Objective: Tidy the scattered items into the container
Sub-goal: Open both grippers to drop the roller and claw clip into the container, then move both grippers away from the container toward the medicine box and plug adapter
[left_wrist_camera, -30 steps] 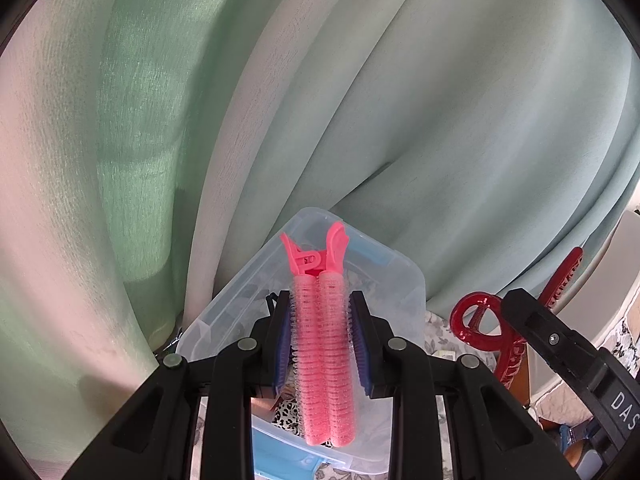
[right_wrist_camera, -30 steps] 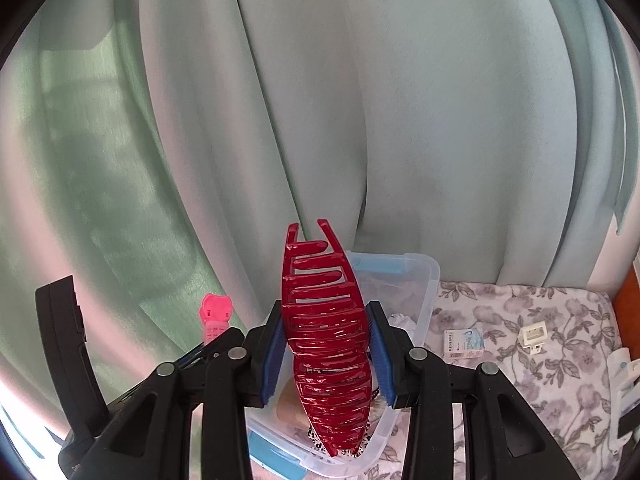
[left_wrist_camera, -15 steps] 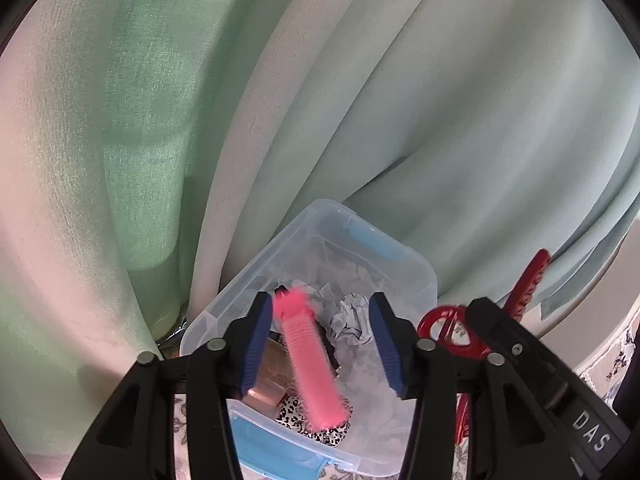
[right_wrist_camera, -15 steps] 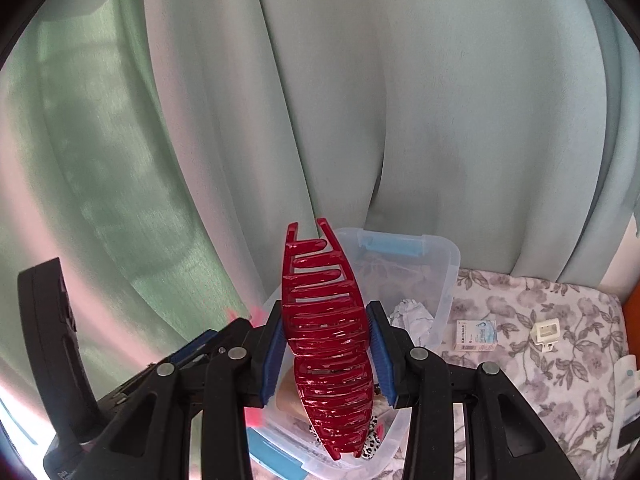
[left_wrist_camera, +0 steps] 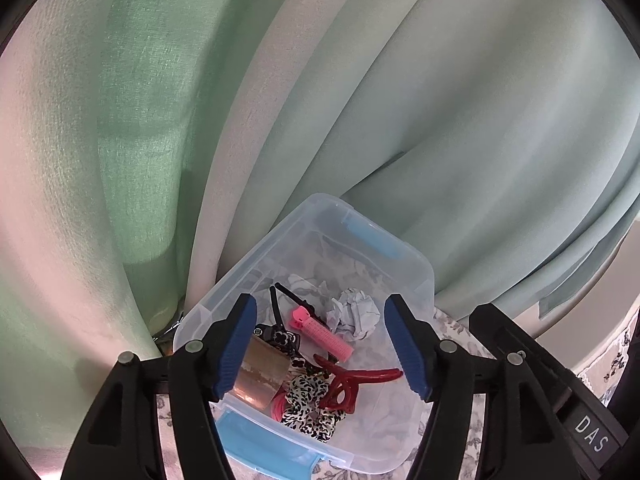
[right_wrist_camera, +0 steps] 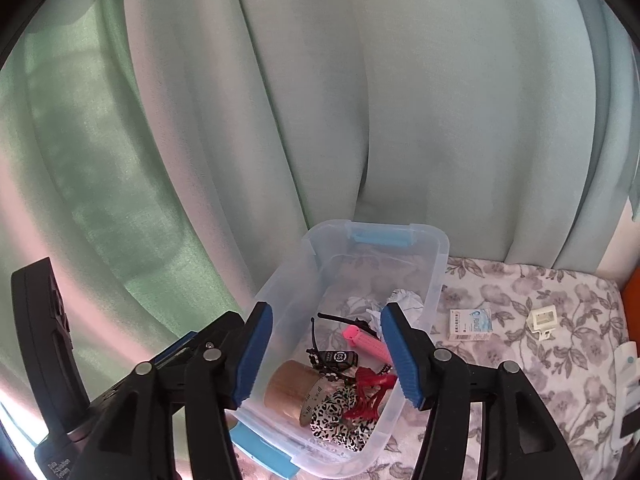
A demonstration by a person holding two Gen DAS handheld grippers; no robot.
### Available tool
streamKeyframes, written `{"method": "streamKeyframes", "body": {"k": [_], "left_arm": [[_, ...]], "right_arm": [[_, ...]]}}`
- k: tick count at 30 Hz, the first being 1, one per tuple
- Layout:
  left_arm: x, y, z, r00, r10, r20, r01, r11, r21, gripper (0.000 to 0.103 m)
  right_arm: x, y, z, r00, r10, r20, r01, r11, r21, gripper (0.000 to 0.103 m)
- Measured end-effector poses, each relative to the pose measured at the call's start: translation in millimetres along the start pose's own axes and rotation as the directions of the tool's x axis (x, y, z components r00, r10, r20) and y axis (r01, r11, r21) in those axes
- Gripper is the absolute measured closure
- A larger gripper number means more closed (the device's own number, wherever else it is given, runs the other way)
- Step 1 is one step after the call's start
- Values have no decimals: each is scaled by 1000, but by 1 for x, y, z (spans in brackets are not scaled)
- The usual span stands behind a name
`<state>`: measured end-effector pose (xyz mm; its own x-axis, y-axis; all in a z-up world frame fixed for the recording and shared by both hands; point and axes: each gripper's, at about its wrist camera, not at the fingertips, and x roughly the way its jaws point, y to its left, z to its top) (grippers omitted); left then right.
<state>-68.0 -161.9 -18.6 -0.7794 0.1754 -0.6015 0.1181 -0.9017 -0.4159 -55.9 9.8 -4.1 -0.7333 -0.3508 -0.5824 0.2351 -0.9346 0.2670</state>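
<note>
Opening wide just now, my left gripper (left_wrist_camera: 320,344) and my right gripper (right_wrist_camera: 326,354) both hang over the clear container (right_wrist_camera: 438,264) with nothing between their blue pads. The pink hair roller (left_wrist_camera: 323,333) I let go of lies inside the box, beside a ball of crumpled paper (left_wrist_camera: 354,312). The red hair clip (right_wrist_camera: 370,394) lies in there too, partly on top of a spotted scrunchie (right_wrist_camera: 338,416). Next to them sits a brown roll of tape (right_wrist_camera: 290,388) and a black clip (right_wrist_camera: 332,358). So a good pile is already tidy in the box. I think the job is not done yet, though. On the flowery cloth (right_wrist_camera: 520,364) to the right of the box I see a small blue and white packet (right_wrist_camera: 470,324) and a little white clip thing (right_wrist_camera: 542,320) lying out in the open. More white bits (right_wrist_camera: 628,360) poke in at the far right edge, but I cannot tell what they are. My empty fingers should go for those next.
</note>
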Motion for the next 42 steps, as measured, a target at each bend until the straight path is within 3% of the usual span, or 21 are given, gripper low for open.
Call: {"method": "streamKeyframes", "body": {"k": [24, 42], "left_arm": [[-16, -31, 0, 1000, -17, -5, 18, 997, 78, 35], [-28, -83, -14, 999, -38, -10, 39, 979, 198, 35]], "right_arm": [[-34, -24, -2, 999, -10, 48, 7, 998, 68, 41], [-73, -63, -6, 992, -15, 124, -6, 986, 169, 41]]}}
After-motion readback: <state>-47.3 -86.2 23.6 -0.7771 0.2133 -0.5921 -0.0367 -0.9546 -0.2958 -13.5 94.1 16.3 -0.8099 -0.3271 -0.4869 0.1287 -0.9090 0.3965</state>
